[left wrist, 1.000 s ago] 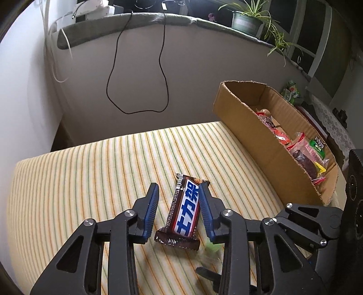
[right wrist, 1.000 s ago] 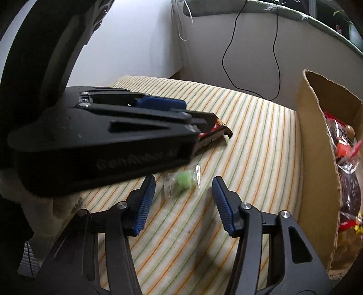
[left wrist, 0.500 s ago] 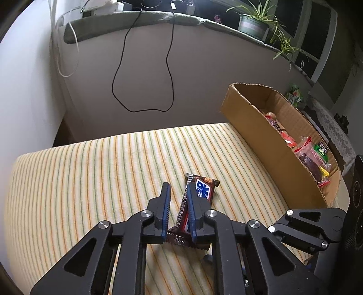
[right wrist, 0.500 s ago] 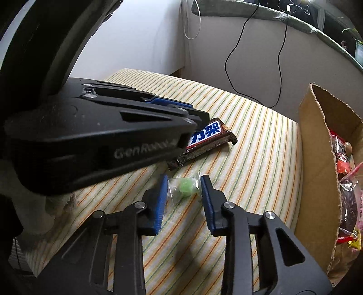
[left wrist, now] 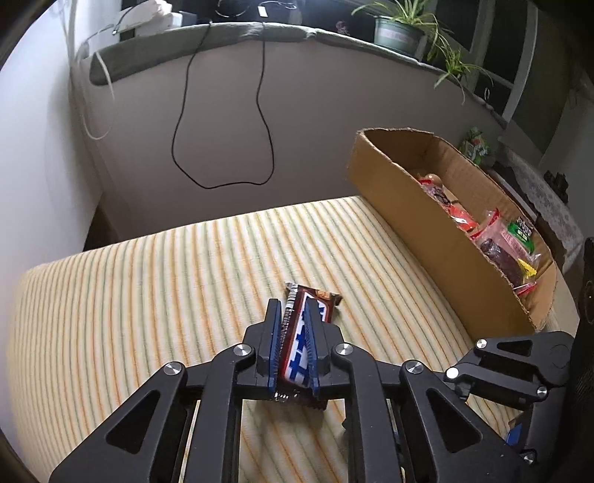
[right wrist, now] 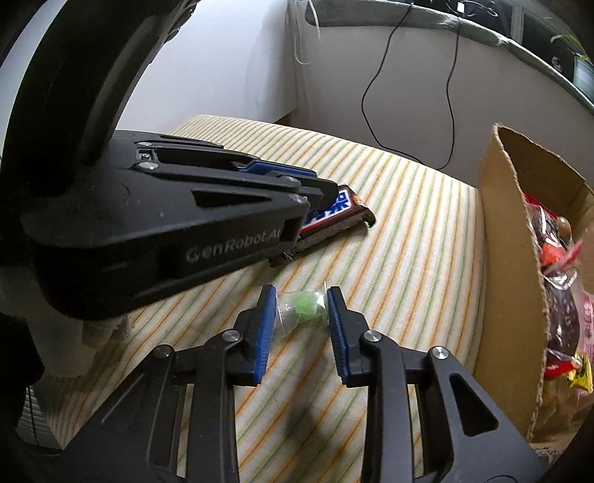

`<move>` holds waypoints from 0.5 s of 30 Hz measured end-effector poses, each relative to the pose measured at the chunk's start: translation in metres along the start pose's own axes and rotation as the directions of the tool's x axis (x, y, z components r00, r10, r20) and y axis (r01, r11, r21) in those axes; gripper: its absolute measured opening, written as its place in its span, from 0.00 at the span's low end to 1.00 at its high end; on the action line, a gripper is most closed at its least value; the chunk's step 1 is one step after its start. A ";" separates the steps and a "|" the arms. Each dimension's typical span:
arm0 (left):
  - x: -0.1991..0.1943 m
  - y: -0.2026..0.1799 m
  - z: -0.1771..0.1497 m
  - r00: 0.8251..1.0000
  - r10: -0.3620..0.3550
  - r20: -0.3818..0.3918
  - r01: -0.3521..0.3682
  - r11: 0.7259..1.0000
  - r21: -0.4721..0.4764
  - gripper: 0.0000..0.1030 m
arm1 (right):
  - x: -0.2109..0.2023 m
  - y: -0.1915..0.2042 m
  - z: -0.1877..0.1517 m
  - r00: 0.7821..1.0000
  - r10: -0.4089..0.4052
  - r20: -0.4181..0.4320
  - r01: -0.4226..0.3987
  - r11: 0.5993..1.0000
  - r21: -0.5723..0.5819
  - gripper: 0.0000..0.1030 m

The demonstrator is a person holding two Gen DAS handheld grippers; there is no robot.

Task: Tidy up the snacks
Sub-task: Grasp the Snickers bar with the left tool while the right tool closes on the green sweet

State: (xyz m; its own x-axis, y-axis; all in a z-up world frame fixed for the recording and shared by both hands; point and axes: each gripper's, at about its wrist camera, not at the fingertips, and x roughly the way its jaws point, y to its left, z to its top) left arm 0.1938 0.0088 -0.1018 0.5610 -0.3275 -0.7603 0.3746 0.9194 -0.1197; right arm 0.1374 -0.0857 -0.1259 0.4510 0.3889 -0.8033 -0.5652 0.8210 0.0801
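Observation:
A brown chocolate bar (left wrist: pixel 297 347) with blue and white lettering is tipped on edge on the striped cushion (left wrist: pixel 148 297), and my left gripper (left wrist: pixel 293 310) is shut on it. In the right wrist view the same bar (right wrist: pixel 343 210) sticks out from under the left gripper's fingers (right wrist: pixel 315 187). Just in front of it lies a small green candy (right wrist: pixel 306 306) in a clear wrapper. My right gripper (right wrist: pixel 300 289) is shut on that candy, both blue pads touching the wrapper. An open cardboard box (left wrist: pixel 408 223) of packaged snacks (left wrist: pixel 497 241) stands to the right.
The box wall (right wrist: pixel 508 260) rises close to the right of my right gripper. A grey wall with a hanging black cable (left wrist: pixel 222 148) runs behind the cushion, with potted plants (left wrist: pixel 401 29) on the ledge above. A white wall (left wrist: pixel 33 148) stands on the left.
Both grippers have shut: the left one on the chocolate bar, which turned from flat onto its edge, and the right one on the green candy.

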 end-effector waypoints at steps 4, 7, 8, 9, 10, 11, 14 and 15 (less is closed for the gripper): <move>0.003 -0.006 0.000 1.000 -0.007 -0.008 0.007 1.000 0.013 0.23 | -0.003 -0.005 -0.003 1.000 0.004 0.004 -0.004 1.000 0.028 0.28; 0.006 -0.010 0.000 1.000 0.001 -0.014 -0.001 1.000 0.028 0.26 | -0.004 -0.007 -0.003 1.000 0.011 0.009 -0.011 0.999 0.045 0.28; 0.006 -0.011 0.000 1.000 -0.001 -0.019 0.002 1.000 0.028 0.26 | -0.003 -0.007 -0.002 1.000 0.011 0.009 -0.012 0.999 0.046 0.28; 0.006 -0.012 0.000 1.000 0.005 -0.019 -0.004 0.999 0.034 0.26 | -0.003 -0.008 -0.002 1.000 0.010 0.008 -0.011 0.999 0.047 0.28; 0.006 -0.014 -0.001 1.000 0.012 -0.018 -0.011 0.999 0.043 0.26 | -0.002 -0.008 -0.002 1.000 0.009 0.008 -0.009 0.999 0.048 0.28; 0.006 -0.014 -0.001 1.000 0.013 -0.019 -0.012 0.999 0.046 0.26 | 0.002 -0.008 0.000 1.000 0.008 0.008 -0.009 0.999 0.050 0.28; 0.005 -0.015 -0.003 1.000 0.012 -0.021 -0.011 0.999 0.052 0.26 | 0.002 -0.008 -0.002 1.000 0.009 0.008 -0.009 0.998 0.056 0.28; 0.004 -0.015 -0.003 1.000 0.010 -0.022 -0.009 0.999 0.051 0.26 | 0.003 -0.009 -0.002 1.000 0.008 0.006 -0.009 0.998 0.059 0.28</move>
State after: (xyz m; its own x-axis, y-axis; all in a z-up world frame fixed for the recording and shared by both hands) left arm 0.1883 -0.0060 -0.1054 0.5482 -0.3134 -0.7754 0.4064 0.9101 -0.0805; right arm 0.1418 -0.0927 -0.1299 0.4507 0.3985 -0.7988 -0.5277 0.8407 0.1216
